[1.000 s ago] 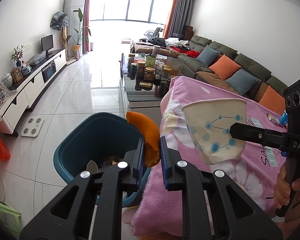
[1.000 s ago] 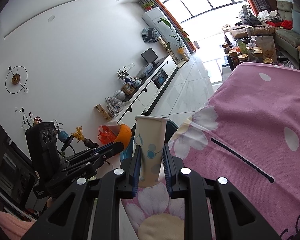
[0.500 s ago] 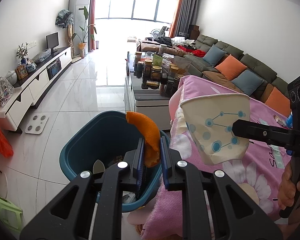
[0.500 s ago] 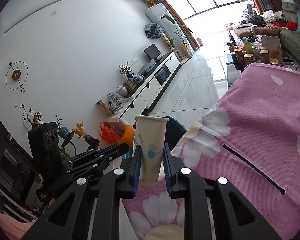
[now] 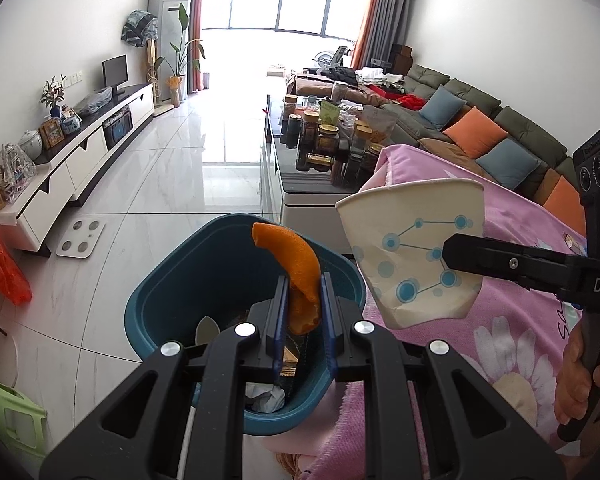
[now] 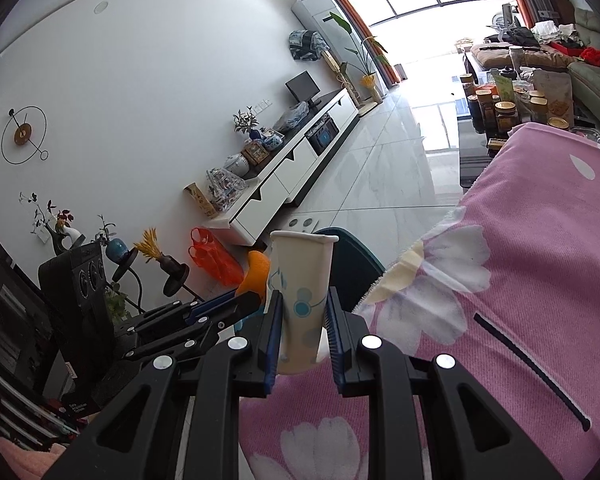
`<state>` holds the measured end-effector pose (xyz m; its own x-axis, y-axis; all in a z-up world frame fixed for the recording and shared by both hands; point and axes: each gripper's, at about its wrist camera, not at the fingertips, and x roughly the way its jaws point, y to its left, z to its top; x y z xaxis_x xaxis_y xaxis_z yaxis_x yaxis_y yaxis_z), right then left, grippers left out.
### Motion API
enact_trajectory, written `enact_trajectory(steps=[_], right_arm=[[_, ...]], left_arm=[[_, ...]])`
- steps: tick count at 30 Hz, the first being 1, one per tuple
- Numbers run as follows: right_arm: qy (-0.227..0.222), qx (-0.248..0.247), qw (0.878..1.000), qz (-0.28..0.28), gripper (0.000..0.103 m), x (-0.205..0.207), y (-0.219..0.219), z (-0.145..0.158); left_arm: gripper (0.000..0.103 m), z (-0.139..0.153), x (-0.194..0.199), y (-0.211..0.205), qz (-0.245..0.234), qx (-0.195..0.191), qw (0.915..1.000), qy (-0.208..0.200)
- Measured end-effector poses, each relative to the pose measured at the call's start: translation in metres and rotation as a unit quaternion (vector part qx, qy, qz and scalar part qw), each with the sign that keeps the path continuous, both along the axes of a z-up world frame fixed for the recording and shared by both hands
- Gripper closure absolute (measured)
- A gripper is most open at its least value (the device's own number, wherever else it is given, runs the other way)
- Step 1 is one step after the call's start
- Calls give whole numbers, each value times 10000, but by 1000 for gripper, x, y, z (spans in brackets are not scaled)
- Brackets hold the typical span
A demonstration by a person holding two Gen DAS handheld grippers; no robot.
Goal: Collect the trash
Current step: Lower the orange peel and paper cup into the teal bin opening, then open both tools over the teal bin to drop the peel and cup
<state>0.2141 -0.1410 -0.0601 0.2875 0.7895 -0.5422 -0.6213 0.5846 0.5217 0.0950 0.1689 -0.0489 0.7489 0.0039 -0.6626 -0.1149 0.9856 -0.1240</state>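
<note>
— How is the trash held?
— A curved orange peel (image 5: 300, 276) is clamped in the left gripper (image 5: 303, 312) above the teal bin (image 5: 172, 300). A squashed, blue-dotted paper cup (image 6: 300, 296) is pinched by the right gripper (image 6: 302, 336) at the pink tabletop's (image 6: 540, 260) edge.
— What is hidden?
— The bin's contents are partly blocked.

One orange peel (image 5: 298, 268) and one paper cup (image 5: 416, 256) — both by the one teal bin (image 5: 172, 296); two grippers.

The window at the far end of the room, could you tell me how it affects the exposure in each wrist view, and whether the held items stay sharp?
Left wrist view: the window is blown out, glaring off the floor tiles; the orange peel stays sharp. Right wrist view: the window is overexposed at top right, the paper cup is crisp, and straight edges bow towards the rim.
</note>
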Motion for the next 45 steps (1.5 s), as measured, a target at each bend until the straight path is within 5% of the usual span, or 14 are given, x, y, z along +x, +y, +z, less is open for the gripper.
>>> enact_trajectory(steps=[28,37,45], right_arm=[[118,-995,9950,-17,81,18,70,-28],[136,-887,9958,-160,71,17,60,-27],[-572,-687,9954,-331,34,-19,8,-1]], left_arm=[[85,-71,59,42,468,-421,9956,687],[58,-81,61,51,631,-563,9943,642],[19,-46,20,29,440,-300,9985,-136]])
